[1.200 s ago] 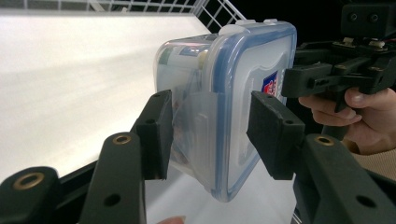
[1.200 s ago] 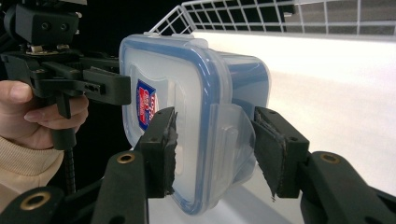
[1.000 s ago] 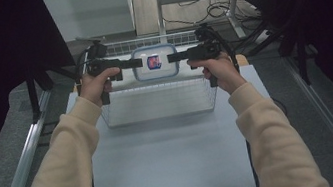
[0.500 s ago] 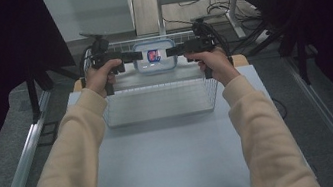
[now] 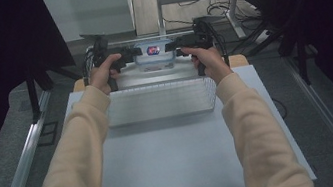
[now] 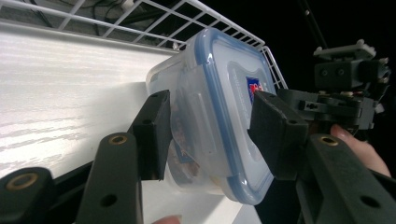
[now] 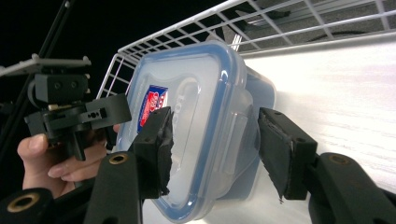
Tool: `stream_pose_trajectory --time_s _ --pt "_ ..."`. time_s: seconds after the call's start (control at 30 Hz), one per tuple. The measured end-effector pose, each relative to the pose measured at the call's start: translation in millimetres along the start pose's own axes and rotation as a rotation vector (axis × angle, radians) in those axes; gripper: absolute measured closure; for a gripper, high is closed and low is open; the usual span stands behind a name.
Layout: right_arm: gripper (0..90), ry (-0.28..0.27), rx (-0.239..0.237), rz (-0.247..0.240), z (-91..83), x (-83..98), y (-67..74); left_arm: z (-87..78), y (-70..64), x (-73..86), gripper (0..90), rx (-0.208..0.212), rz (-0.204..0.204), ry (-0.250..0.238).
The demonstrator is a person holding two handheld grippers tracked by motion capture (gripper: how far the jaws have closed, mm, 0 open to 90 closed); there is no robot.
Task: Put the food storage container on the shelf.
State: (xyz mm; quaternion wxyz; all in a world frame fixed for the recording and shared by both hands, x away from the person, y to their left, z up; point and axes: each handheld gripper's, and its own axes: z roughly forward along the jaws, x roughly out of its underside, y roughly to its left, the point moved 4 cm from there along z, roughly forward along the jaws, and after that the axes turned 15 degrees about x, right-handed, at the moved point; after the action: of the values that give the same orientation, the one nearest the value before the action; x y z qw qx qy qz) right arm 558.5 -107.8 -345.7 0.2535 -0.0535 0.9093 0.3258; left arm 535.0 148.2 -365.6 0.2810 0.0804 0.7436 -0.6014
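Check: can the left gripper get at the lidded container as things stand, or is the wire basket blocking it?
Probably yes. The left gripper already has its jaws either side of the container, one on the lid, one underneath. The wire basket sits nearer the person, not between them.

red and blue label on container lid, lettering too blurred to read

The wire basket blocks the table centre; the near half lies open.
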Motion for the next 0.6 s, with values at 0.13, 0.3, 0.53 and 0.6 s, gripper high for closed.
stream_pose_trajectory --time_s 0.13,0.3,0.53,0.6 --pt "44.8 0.004 0.001 0.01 2.9 0.0 -1.6 2.1 1.9 0.3 46.4 -0.007 -0.003 0.003" --pt "35.1 -0.017 0.02 -0.003 2.2 -0.2 -0.6 1.2 2.8 0.5 40.1 -0.015 -0.001 -0.006" --pt "10.4 -0.157 0.047 -0.063 -17.3 3.1 11.3 -14.4 -27.0 6.8 24.3 -0.145 0.165 -0.078" --pt "9.8 -0.187 0.054 -0.115 -28.1 9.2 14.6 -22.4 -40.4 16.0 23.9 -0.18 0.235 -0.089"
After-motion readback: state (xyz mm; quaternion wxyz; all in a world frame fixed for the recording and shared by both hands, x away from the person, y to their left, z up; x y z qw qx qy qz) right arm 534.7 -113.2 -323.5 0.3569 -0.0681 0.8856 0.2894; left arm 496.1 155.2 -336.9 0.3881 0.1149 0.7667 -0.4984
